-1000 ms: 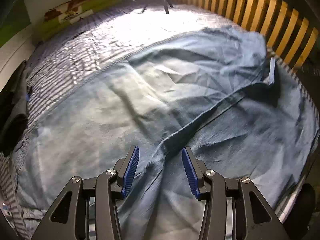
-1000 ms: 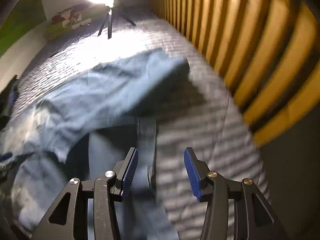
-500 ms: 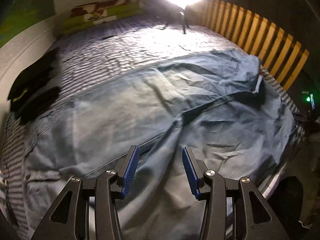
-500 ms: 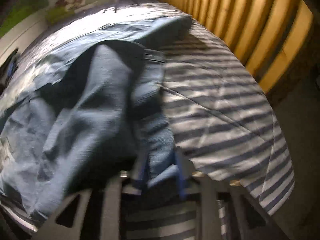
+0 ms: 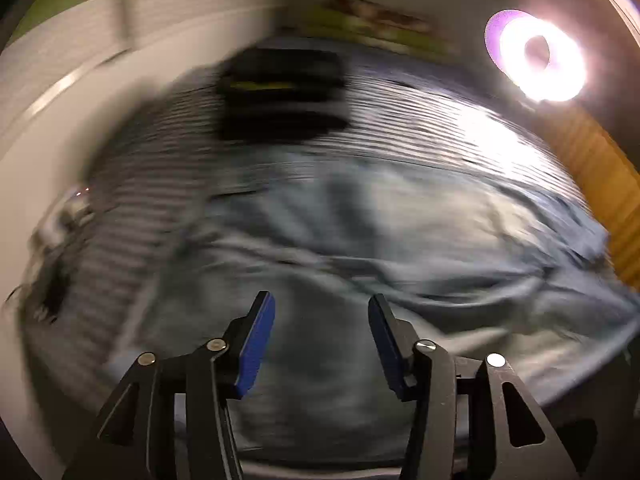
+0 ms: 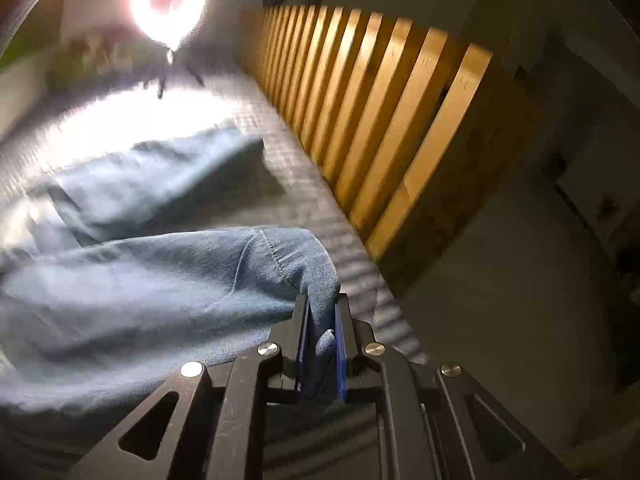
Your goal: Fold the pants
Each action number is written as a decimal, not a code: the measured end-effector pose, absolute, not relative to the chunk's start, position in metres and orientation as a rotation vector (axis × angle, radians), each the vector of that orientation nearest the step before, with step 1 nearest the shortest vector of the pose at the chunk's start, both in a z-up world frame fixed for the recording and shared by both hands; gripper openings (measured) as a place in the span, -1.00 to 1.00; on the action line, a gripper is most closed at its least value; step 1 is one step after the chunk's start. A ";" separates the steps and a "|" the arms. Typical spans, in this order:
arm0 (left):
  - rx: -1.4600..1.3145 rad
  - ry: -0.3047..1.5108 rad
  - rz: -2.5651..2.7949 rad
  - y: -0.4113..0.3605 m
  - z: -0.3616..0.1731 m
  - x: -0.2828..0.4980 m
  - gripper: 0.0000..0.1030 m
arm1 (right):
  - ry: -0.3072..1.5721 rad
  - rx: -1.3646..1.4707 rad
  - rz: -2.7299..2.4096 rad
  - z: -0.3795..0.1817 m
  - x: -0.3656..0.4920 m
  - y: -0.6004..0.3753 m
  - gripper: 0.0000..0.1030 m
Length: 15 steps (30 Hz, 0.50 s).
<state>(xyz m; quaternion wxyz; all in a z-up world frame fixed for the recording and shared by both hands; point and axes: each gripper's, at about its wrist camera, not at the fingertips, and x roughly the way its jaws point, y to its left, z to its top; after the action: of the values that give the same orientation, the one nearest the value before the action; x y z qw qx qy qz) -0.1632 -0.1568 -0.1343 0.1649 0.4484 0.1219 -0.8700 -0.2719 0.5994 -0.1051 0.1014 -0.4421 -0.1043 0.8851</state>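
The blue pants (image 5: 360,248) lie spread across a striped bed (image 5: 144,200), blurred in the left wrist view. My left gripper (image 5: 322,312) hovers above the pants near their left end; its jaws are opening and nothing is between them. In the right wrist view, the hem of a pant leg (image 6: 280,256) is lifted off the bed. My right gripper (image 6: 322,312) is closing on that hem, and the blue pads (image 6: 304,332) pinch the cloth. The other leg (image 6: 160,168) lies flat further back.
A bright ring light (image 5: 538,60) on a tripod stands at the far end of the bed. A wooden slatted rail (image 6: 380,120) runs along the bed's right side. Dark folded clothes (image 5: 280,92) lie on the bed beyond the pants. A white wall (image 5: 60,100) borders the left.
My right gripper went from open above the leg's end to pinching the hem and lifting it. My left gripper swung left over the pants, rolled, and widened its jaws.
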 end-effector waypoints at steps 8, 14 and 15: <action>1.205 0.499 -2.222 -0.274 -0.170 -0.093 0.30 | -0.462 -1.307 2.573 -0.116 -0.262 0.567 -0.58; 1.272 0.658 -2.106 -0.324 -0.220 -0.076 0.40 | -0.375 -1.300 2.704 -0.082 -0.250 0.542 -0.40; 1.276 0.686 -2.094 -0.329 -0.227 -0.073 0.40 | -0.366 -1.309 2.734 -0.079 -0.248 0.532 -0.36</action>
<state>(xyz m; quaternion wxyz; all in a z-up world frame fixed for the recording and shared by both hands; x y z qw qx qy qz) -0.0726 -0.3293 -0.2267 0.2933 0.4790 0.2576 -0.7863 -0.2478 0.5317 -0.0791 0.0441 -0.4284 -0.1197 0.8945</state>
